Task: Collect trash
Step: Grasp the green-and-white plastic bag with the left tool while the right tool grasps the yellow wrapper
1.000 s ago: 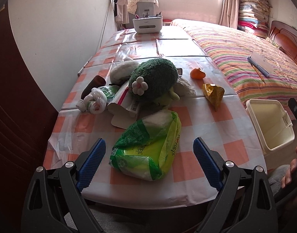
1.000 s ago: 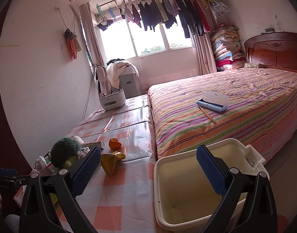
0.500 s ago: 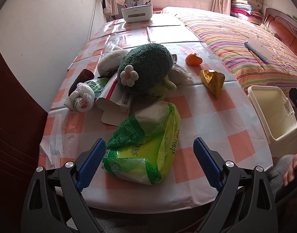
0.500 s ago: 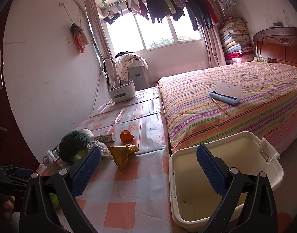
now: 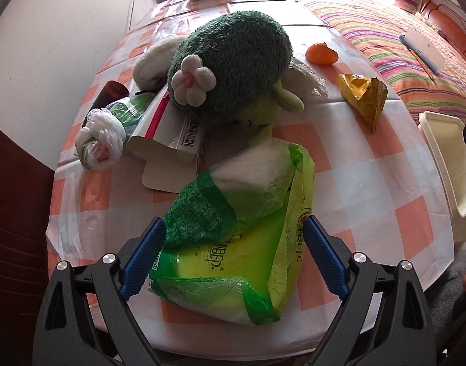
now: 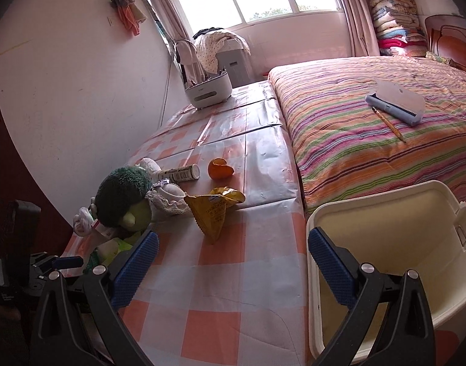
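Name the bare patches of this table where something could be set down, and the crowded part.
Free: checked cloth between the green bag, yellow wrapper and cream bin; also the far stretch before the white caddy. Crowded: around the green plush.

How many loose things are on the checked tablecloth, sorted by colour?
Green: 3, tissue pack, plush toy, small green packet
Orange or yellow: 2, orange peel, yellow wrapper
White: 4, knotted bag, carton, tube, organiser
Total: 9

Left wrist view looks steeply down, close over the tabletop point(image 5: 370, 183); right wrist view faces the window; both share the tabletop.
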The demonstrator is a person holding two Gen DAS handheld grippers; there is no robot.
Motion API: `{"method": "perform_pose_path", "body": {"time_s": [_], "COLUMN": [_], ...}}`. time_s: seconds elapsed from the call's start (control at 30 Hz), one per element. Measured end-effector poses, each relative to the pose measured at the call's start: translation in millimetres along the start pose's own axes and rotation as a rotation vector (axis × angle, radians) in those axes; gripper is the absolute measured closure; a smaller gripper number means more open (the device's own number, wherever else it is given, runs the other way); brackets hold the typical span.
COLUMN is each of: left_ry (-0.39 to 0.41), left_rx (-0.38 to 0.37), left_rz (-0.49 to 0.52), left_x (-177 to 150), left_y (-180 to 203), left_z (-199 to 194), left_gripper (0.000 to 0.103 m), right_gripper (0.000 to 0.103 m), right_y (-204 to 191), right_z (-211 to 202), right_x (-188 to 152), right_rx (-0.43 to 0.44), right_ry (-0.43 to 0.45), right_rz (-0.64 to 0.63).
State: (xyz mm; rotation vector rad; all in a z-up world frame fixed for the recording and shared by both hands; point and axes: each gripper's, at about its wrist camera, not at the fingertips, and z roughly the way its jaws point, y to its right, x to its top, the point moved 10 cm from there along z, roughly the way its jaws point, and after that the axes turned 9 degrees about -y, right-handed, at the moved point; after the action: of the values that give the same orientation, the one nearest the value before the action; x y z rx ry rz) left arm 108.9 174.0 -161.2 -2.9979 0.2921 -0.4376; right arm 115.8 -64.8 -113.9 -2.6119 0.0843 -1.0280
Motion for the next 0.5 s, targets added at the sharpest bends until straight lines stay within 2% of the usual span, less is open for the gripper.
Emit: {"method": "perform_pose_path", "body": {"time_s": [0.07, 0.13, 0.27, 0.3, 0.47, 0.5], "left_ry": [-0.002, -0.018, -0.021, -0.019, 0.001, 0.001], "left_rx": [-0.009, -0.035, -0.061, -0.073, -0.059, -0.076], "left_rz": [0.000, -0.004, -0.006, -0.003, 0.000, 0.004], "left_x": [0.6, -0.5, -2.3, -2.6, -2.4, -3.0], "left_y": [-0.3, 1.1, 5.0, 7.0, 11.6, 15.1], "left_z": [2.9, 6.8, 8.6, 8.0, 6.6, 6.6], "left_gripper": [0.017, 0.031, 0.043, 0.051, 0.060, 0.076], "right_gripper": [0.007, 0.007, 0.007, 0.007, 0.007, 0.008], "right_y": [-9.1, -16.5, -22.5, -23.1, -17.5, -16.2], "right_z": [12.8, 22.4, 44.2, 51.2, 82.1, 87.3], "right_x": [4.3, 10.1, 18.7, 19.5, 22.0, 21.9], "right_rx": [0.000, 0.005, -0.022, -0.015, -0.076, -0.077], "right_ry": [-0.035, -0.054, -0.096, -0.115, -0.187, -0.199], "right_rz": [-0.031, -0.050, -0.080, -0.077, -0.080, -0.070]}}
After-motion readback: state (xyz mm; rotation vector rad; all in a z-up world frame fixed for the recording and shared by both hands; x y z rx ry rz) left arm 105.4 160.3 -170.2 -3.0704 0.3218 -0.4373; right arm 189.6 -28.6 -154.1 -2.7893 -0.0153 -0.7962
